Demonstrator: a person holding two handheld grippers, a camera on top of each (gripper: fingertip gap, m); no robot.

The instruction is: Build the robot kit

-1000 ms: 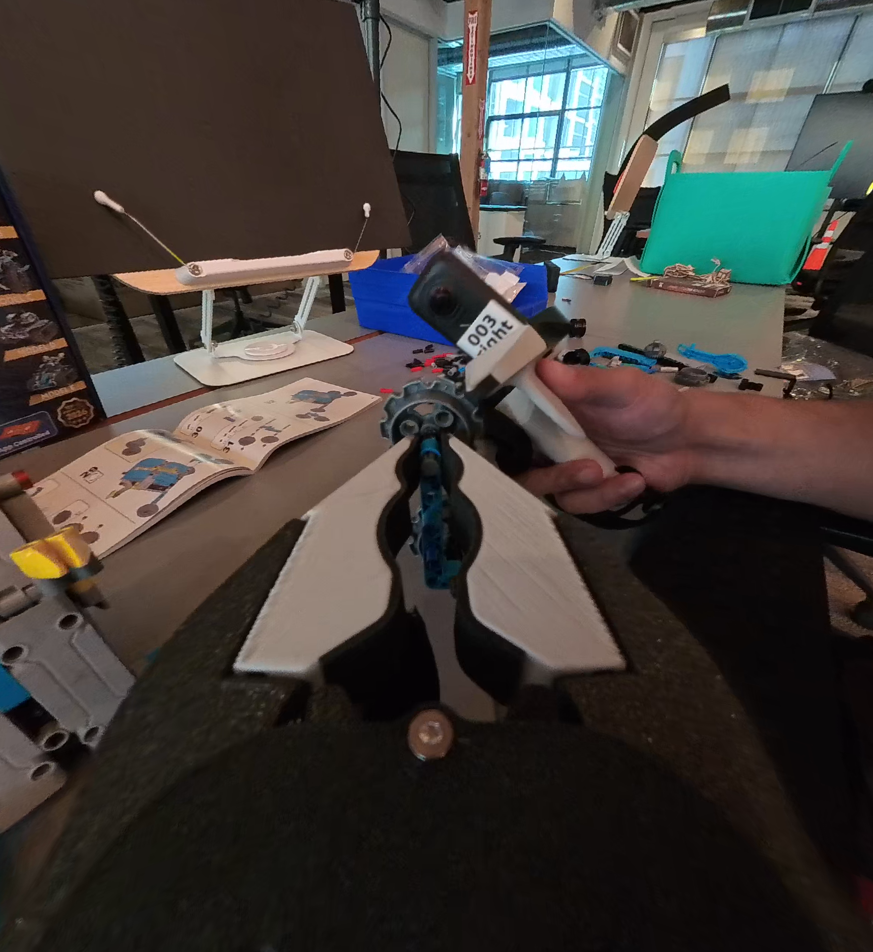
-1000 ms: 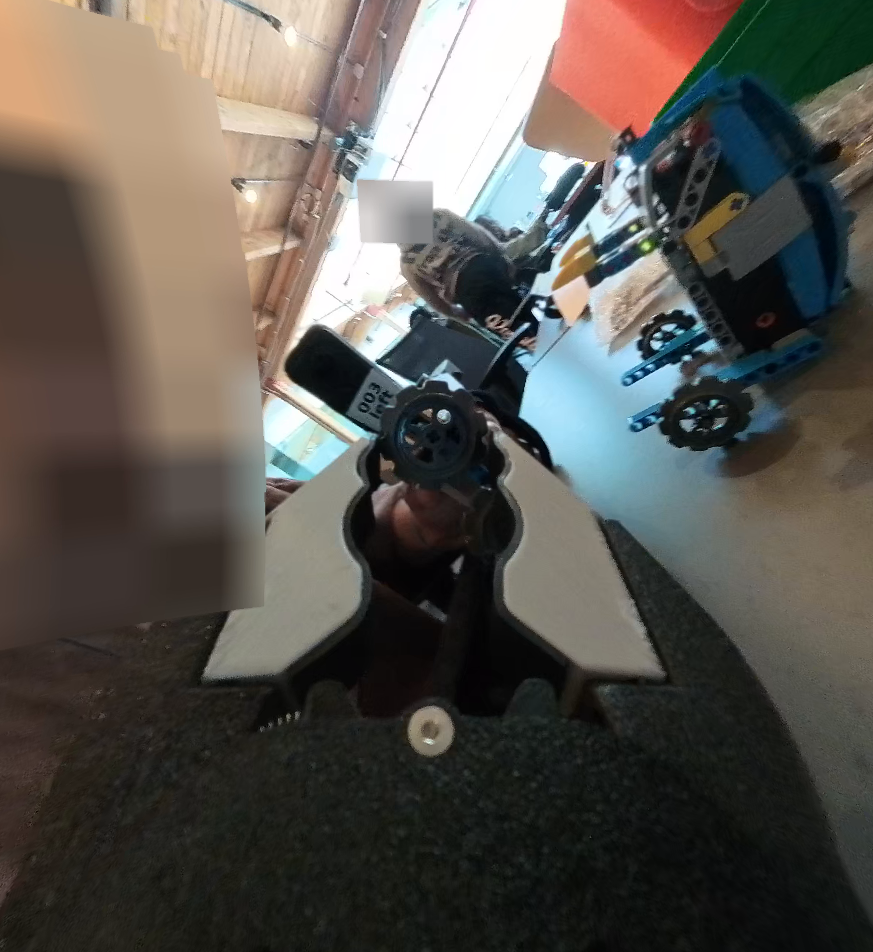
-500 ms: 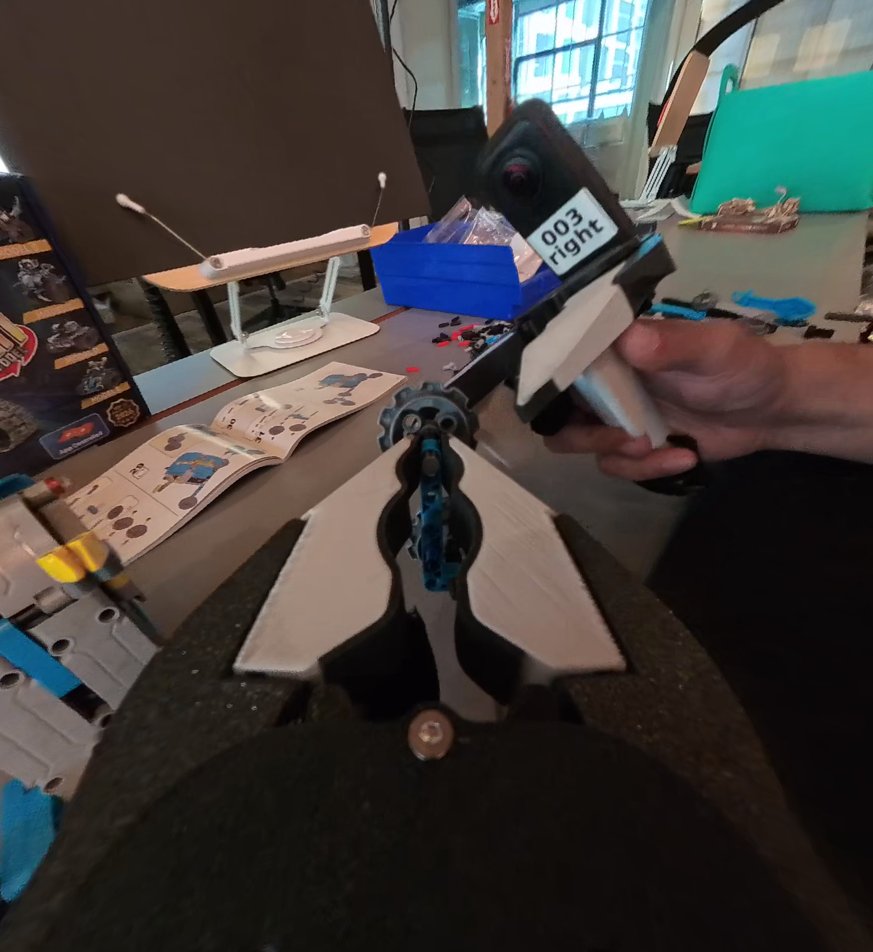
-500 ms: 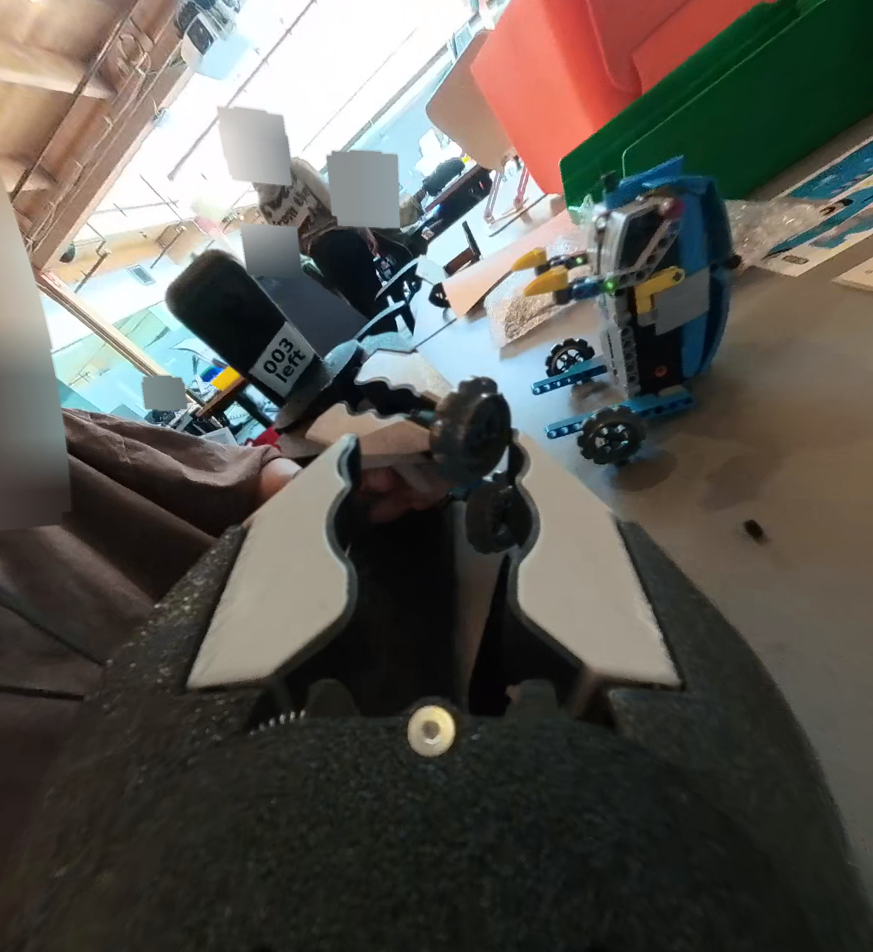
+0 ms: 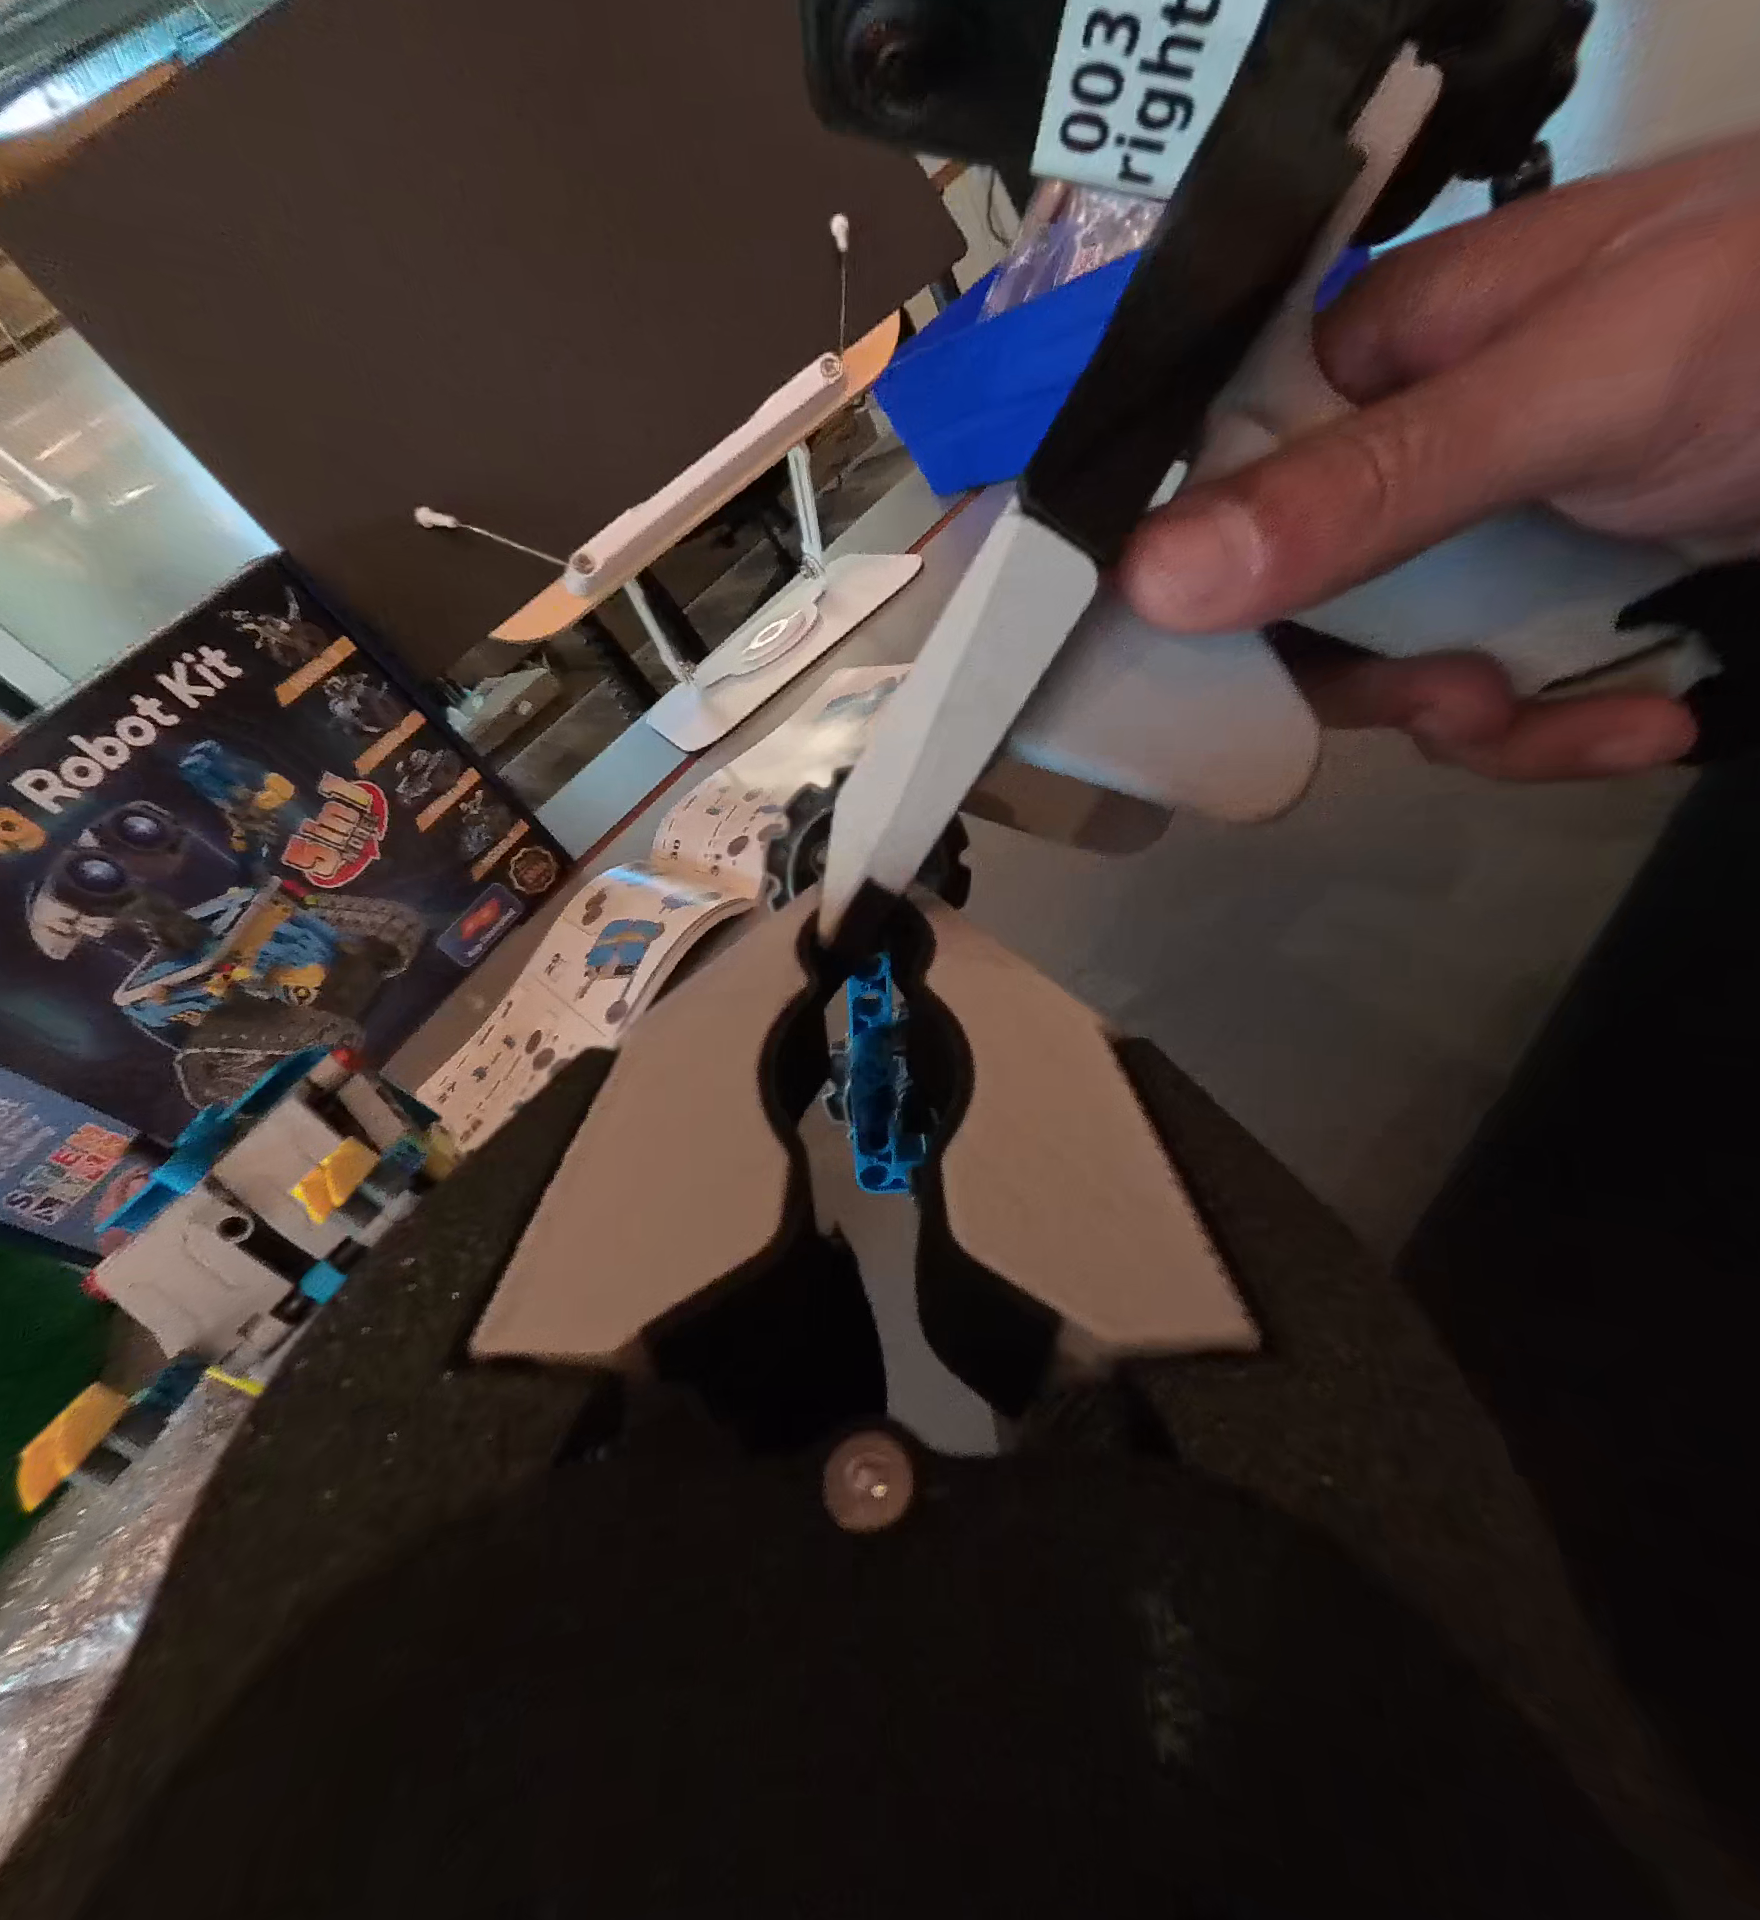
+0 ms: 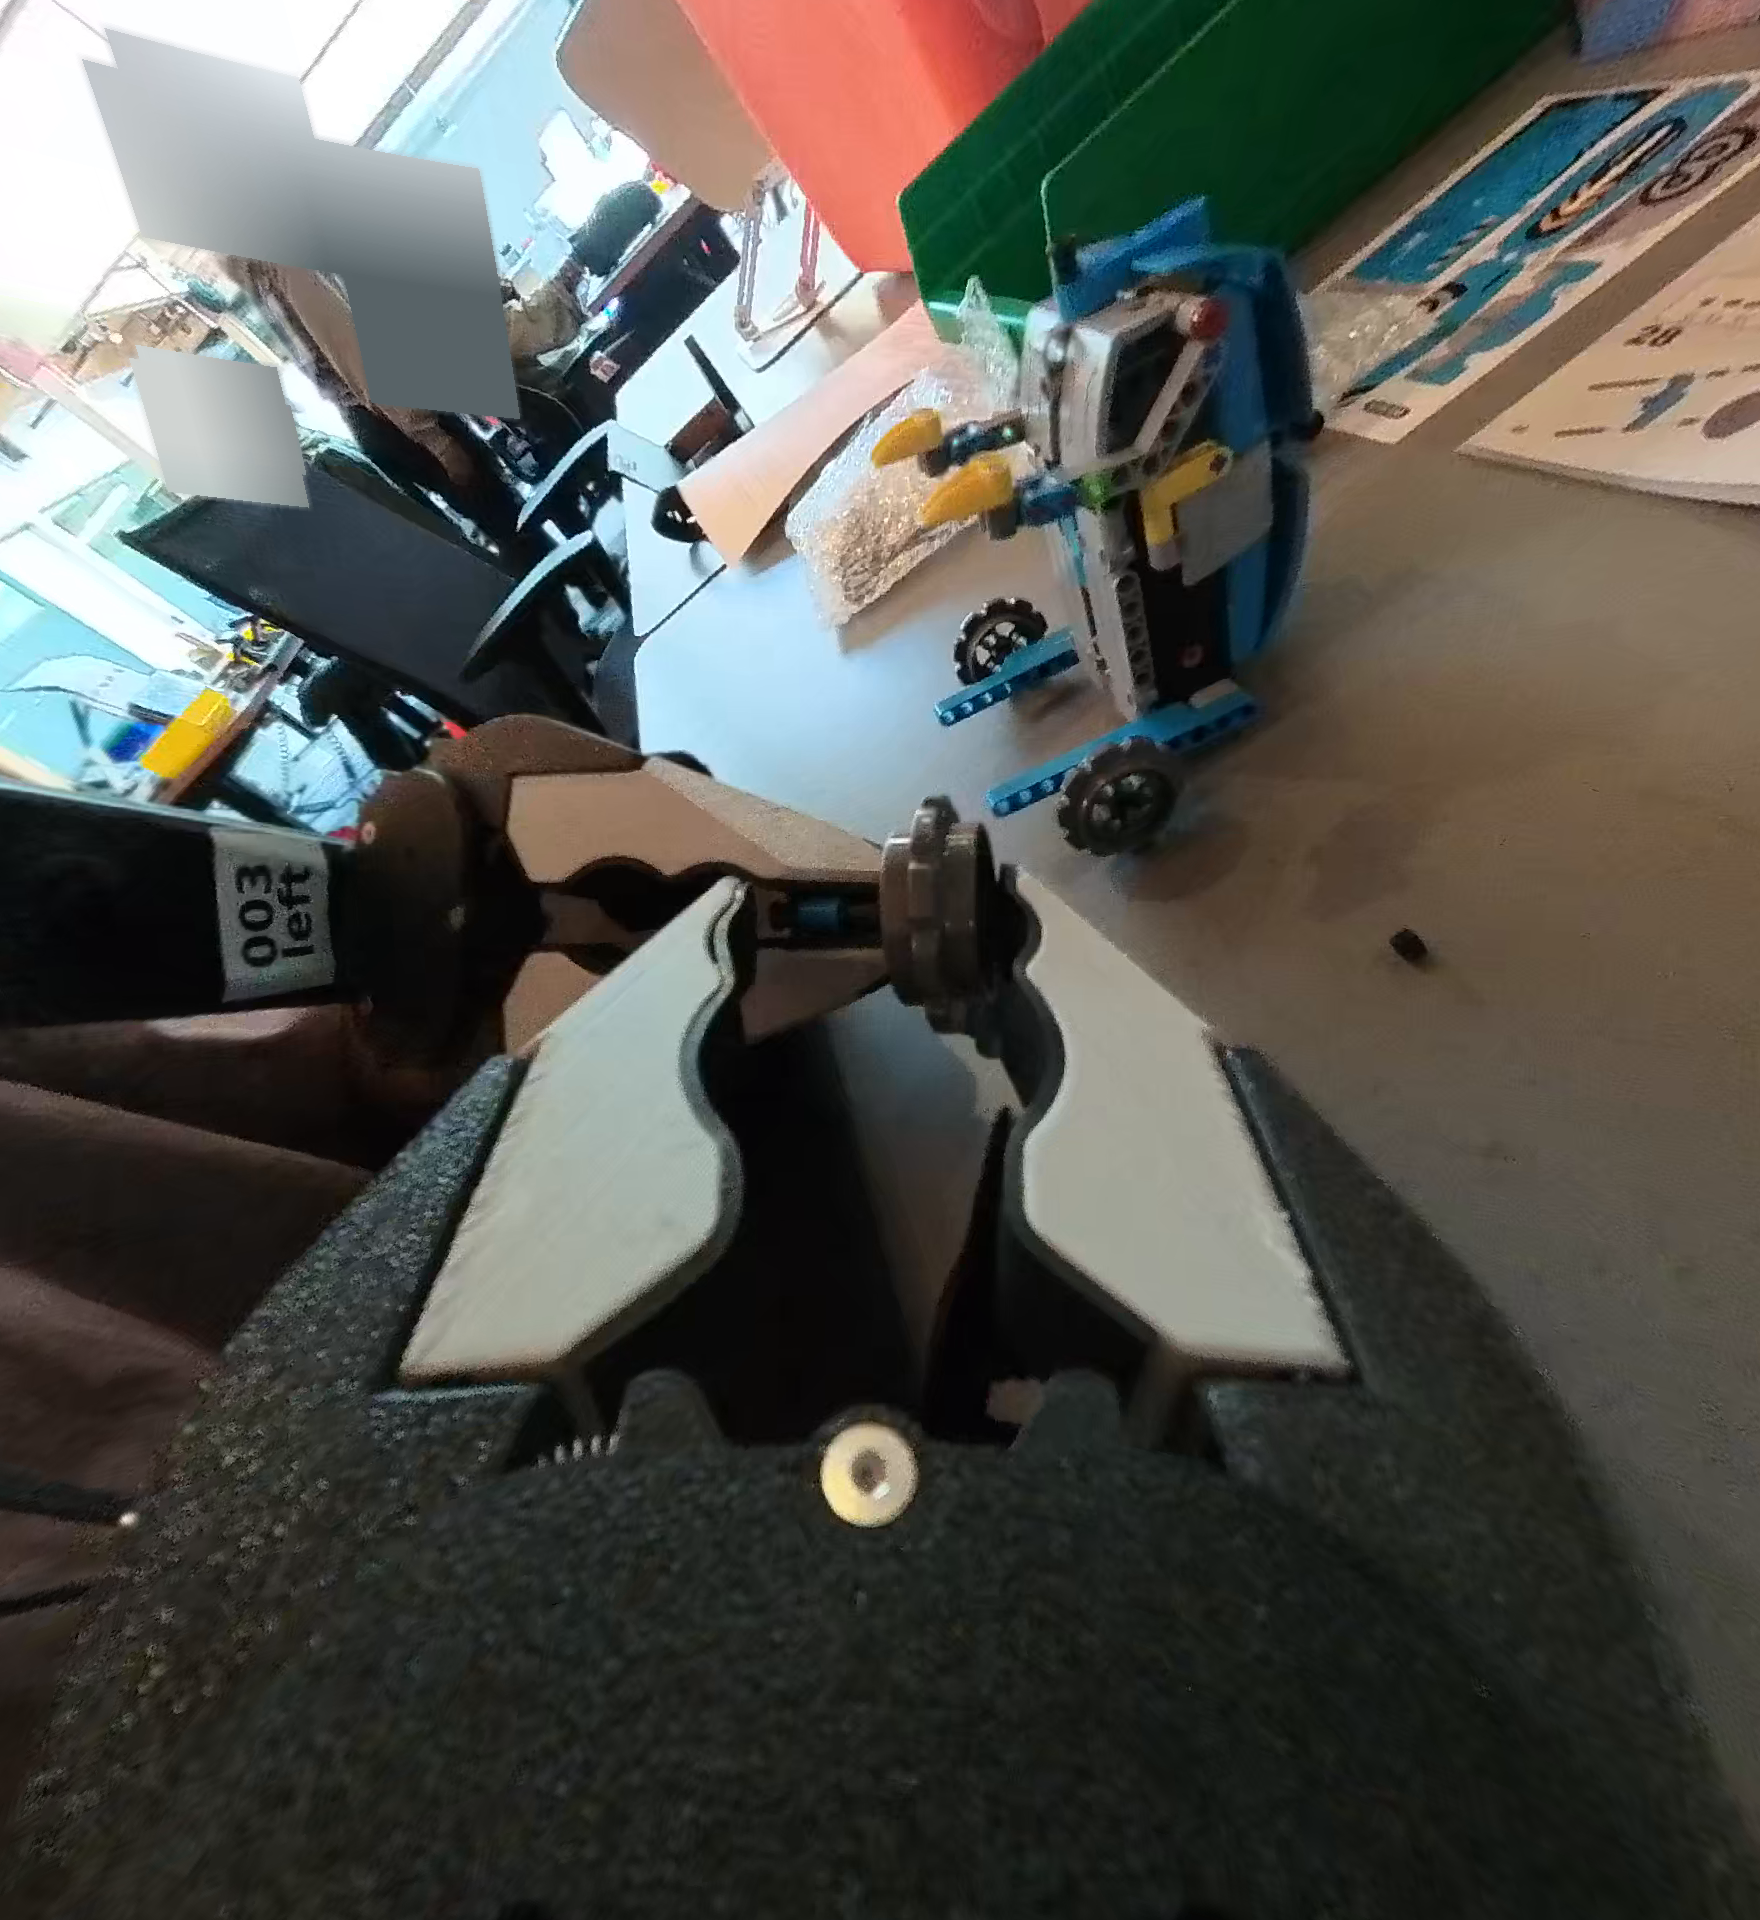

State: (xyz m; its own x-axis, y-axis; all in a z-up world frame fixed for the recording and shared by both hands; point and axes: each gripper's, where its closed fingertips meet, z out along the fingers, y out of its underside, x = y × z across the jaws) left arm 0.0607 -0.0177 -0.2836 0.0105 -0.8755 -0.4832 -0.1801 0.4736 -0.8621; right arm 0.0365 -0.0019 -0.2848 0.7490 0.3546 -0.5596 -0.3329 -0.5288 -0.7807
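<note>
Right gripper (image 6: 876, 935), earlier apart, now wide around wheel (image 6: 933, 925); left gripper (image 5: 871, 935) clamping blue beam (image 5: 876, 1070); white labels.

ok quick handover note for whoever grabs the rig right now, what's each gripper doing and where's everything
Left gripper: shut on the blue beam, which carries a dark toothed wheel at its far end.
Right gripper: open, fingertips on either side of that wheel, not clamped.
On the table: the robot model stands with two wheeled beams at its base. A small black piece lies loose. The instruction booklet is open, with the kit box beside it.
</note>
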